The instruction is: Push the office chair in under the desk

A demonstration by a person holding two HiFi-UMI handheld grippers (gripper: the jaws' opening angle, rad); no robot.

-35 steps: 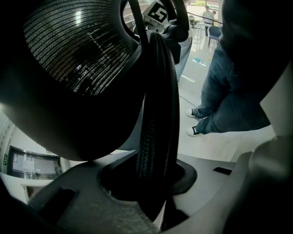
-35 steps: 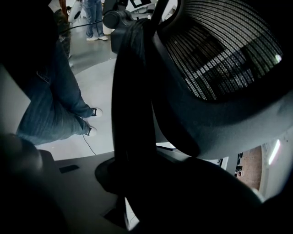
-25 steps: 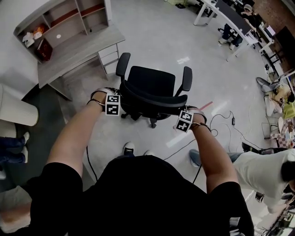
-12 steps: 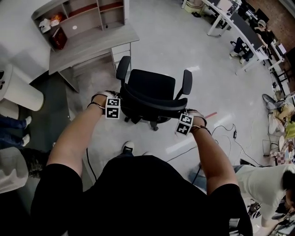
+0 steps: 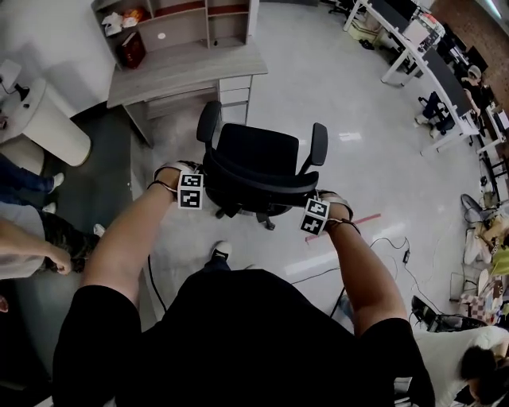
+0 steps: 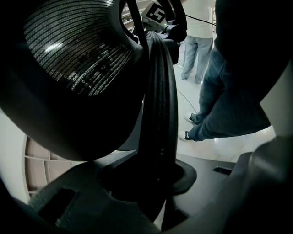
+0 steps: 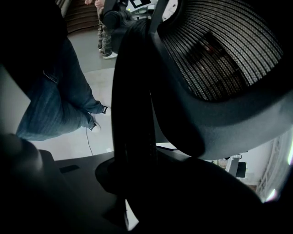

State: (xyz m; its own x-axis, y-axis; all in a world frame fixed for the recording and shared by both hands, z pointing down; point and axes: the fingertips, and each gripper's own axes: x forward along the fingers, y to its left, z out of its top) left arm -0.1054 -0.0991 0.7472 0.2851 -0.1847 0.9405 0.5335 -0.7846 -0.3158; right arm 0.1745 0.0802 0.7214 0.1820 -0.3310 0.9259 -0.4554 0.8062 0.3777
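A black office chair [image 5: 258, 151] stands on the pale floor, its seat facing the grey desk [image 5: 191, 67] at the top of the head view, with a gap of floor between them. My left gripper [image 5: 199, 187] is shut on the left end of the chair's backrest rim [image 5: 254, 184], and my right gripper [image 5: 306, 213] is shut on its right end. In the left gripper view the dark rim [image 6: 158, 114] runs up between the jaws of the left gripper [image 6: 151, 183], beside the mesh [image 6: 78, 55]. The right gripper view shows the same rim [image 7: 132, 114] clamped in the right gripper [image 7: 132, 183].
The desk carries a shelf unit [image 5: 183, 20] holding a red item [image 5: 131, 48], with drawers [image 5: 237, 89] at its right. A white cylinder [image 5: 48, 119] and people's legs [image 5: 32, 238] are at the left. Cables [image 5: 390, 238] and red tape [image 5: 350, 225] lie at the right, below more desks [image 5: 421, 56].
The chair and both grippers have come closer to the desk, which has shifted right and down in the head view. Both grips on the backrest are unchanged.
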